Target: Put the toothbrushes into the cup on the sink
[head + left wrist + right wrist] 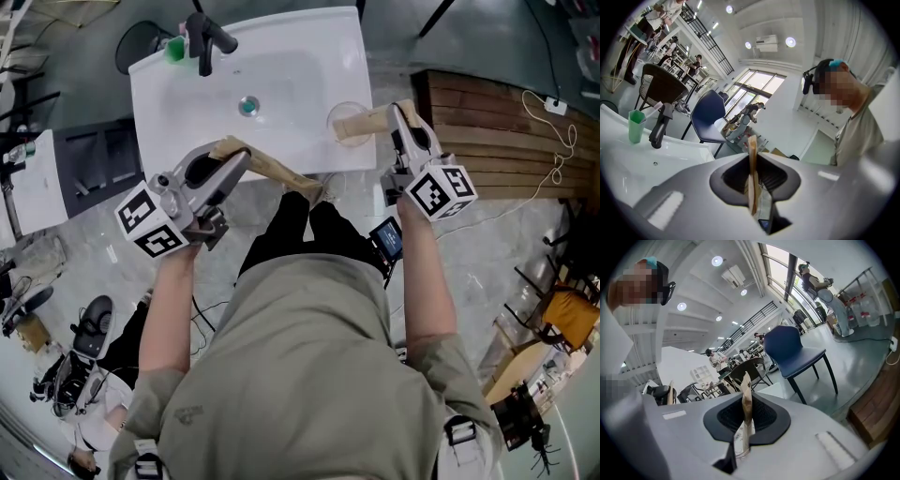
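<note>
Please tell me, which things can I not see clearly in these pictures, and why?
- What is inside the left wrapper and right wrapper: opaque paper, all views.
- Inside of the clear cup: head view, the right wrapper lies across it.
- What the green cup holds: too small in head and left gripper views.

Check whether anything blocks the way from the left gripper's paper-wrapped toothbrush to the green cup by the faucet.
Nothing visible lies between: only bare sink basin. The black faucet stands close beside the green cup and may crowd the approach from that side. The left gripper is shut on the wrapped toothbrush.
</note>
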`<state>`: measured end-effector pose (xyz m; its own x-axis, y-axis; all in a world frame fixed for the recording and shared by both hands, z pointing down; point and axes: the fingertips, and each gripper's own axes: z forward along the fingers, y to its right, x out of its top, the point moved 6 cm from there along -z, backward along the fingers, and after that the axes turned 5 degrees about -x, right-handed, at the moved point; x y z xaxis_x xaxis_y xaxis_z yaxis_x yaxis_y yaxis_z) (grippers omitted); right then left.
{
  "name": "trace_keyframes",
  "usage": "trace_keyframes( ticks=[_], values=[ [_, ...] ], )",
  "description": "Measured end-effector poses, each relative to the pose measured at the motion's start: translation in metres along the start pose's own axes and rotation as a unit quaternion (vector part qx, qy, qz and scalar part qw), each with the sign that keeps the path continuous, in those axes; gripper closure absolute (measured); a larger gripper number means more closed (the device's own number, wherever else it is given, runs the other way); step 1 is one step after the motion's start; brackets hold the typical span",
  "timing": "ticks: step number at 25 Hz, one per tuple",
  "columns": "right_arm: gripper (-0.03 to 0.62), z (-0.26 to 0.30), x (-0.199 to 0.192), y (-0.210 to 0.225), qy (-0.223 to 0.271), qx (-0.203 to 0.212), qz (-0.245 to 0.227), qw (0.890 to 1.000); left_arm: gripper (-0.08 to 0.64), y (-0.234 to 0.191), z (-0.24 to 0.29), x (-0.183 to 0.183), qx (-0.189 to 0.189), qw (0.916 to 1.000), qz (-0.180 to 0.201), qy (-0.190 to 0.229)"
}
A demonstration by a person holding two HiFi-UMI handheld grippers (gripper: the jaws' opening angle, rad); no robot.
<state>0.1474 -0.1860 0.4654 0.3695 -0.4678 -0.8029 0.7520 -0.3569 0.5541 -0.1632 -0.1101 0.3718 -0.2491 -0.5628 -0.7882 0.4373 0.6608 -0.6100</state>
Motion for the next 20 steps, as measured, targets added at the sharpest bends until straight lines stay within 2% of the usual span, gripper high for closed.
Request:
trace_keyframes(
  ticks=[20],
  values=[
    [0.574, -0.003, -0.0066, -0.0015, -0.011, -0.017, -0.012, 1.0, 0.509, 0.0059, 0.0021, 0.0093, -0.011, 0.9999, 0.01, 0.006]
  ],
)
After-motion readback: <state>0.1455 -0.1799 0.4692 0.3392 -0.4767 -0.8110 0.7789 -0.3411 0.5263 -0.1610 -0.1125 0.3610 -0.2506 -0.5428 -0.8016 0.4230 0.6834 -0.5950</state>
